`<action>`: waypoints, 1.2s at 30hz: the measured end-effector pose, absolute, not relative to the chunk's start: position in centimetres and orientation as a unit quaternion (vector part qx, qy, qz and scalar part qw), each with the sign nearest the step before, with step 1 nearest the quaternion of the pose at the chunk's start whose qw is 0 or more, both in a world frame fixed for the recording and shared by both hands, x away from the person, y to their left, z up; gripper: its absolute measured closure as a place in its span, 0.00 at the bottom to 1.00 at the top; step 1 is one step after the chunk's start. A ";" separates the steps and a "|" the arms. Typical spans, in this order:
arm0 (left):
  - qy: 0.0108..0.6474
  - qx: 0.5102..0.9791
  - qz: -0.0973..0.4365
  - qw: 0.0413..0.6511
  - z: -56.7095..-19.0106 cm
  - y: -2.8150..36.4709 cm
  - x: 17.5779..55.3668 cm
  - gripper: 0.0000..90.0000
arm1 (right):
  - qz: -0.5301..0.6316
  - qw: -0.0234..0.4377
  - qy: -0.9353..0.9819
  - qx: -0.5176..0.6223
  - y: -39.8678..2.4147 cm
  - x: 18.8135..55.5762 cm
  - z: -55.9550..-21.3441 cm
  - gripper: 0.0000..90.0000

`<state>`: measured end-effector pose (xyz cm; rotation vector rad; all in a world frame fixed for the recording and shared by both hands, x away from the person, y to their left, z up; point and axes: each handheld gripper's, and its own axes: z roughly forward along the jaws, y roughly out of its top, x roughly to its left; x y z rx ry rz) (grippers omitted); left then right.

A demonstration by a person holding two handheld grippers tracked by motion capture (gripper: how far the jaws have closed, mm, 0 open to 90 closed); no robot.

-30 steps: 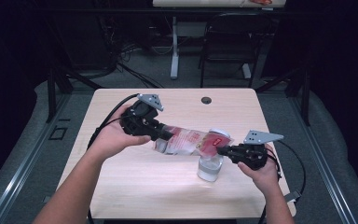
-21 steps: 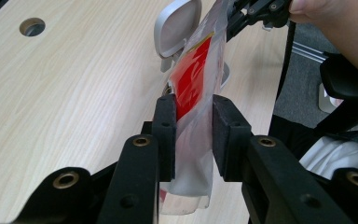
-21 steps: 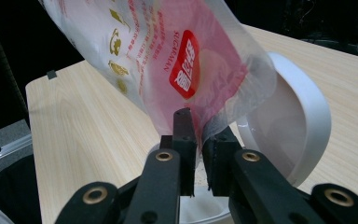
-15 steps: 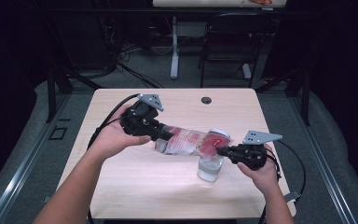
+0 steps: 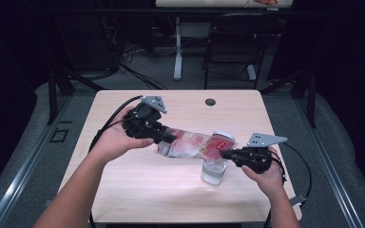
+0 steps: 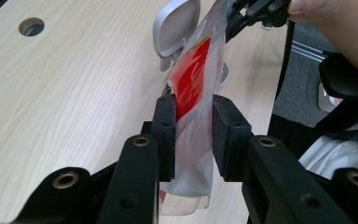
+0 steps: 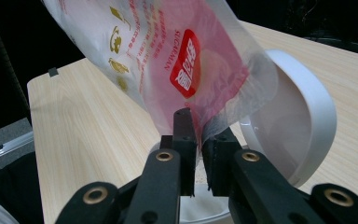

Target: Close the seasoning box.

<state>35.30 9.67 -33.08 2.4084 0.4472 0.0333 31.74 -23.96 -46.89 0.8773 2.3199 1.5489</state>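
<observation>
Pinching one corner of a red-and-clear pouch (image 7: 168,70), the right gripper (image 5: 230,153) holds its mouth just above an open white jar (image 5: 214,171); the left gripper (image 6: 193,135) clamps the far end. Tilt too steeply, and powder could overshoot the rim. Bare table (image 5: 142,190) lies beyond, its edge near the right hand.
</observation>
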 end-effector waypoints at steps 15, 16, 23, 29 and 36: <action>0.169 0.926 0.012 0.338 -33.0 9.6 35.3 0.81 | 0.525 0.108 0.791 0.296 -24.0 31.7 -46.9 0.94; 0.169 0.926 0.012 0.338 -33.0 9.6 35.3 0.81 | 0.525 0.107 0.791 0.296 -24.0 31.7 -46.9 0.94; 0.169 0.926 0.013 0.338 -32.9 9.5 35.2 0.81 | 0.522 0.107 0.793 0.295 -24.0 31.7 -46.9 0.94; 0.165 0.926 0.012 0.338 -32.8 9.3 35.2 0.81 | 0.521 0.108 0.793 0.296 -24.1 31.6 -46.9 0.94; 0.160 0.927 0.013 0.339 -32.5 9.0 35.2 0.81 | 0.519 0.107 0.794 0.298 -24.1 31.3 -47.0 0.94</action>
